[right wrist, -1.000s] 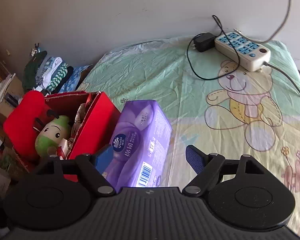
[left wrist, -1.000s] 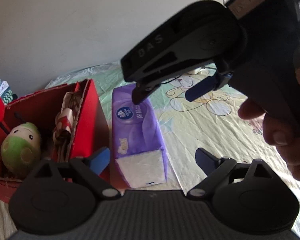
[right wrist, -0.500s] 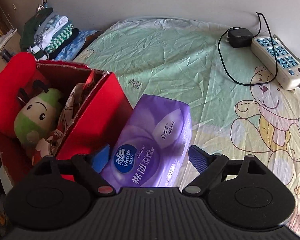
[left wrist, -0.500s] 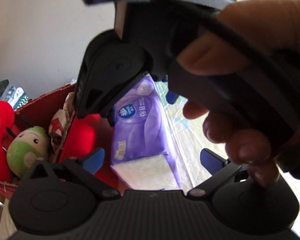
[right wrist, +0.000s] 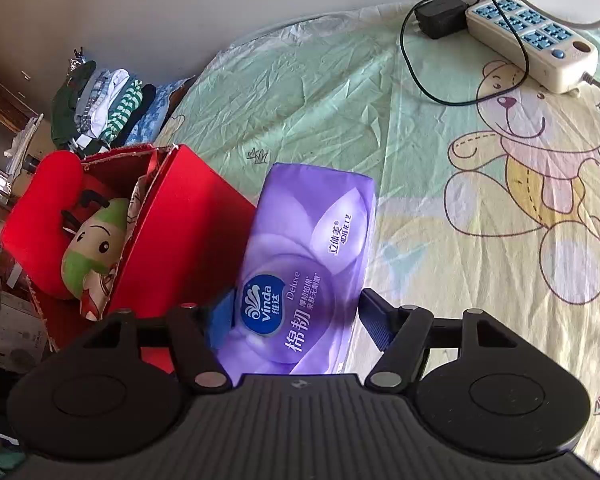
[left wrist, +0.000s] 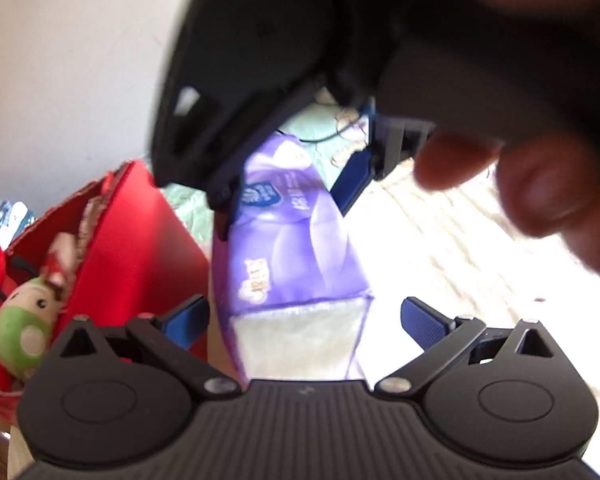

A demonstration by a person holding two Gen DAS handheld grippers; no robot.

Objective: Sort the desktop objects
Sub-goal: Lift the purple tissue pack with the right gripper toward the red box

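A purple Vinda tissue pack (right wrist: 308, 264) lies on the bear-print sheet beside a red box (right wrist: 172, 236). My right gripper (right wrist: 296, 320) straddles the pack's near end, with its blue pads against both sides, gripping it. In the left wrist view the same pack (left wrist: 288, 256) lies between the open fingers of my left gripper (left wrist: 304, 316), which do not touch it. The right gripper's blue pads (left wrist: 352, 176) pinch the pack's far end there. The red box (left wrist: 140, 240) holds a green plush toy (right wrist: 92, 248).
A white power strip (right wrist: 532, 48) with a black charger (right wrist: 440, 16) and cable lies at the far right of the sheet. Folded clothes (right wrist: 100, 108) are stacked beyond the box. The box has a red plush backing (right wrist: 40, 200).
My right gripper has come down over the tissue pack and closed on its end. In the left wrist view the right tool and hand have grown larger and now cover the upper frame.
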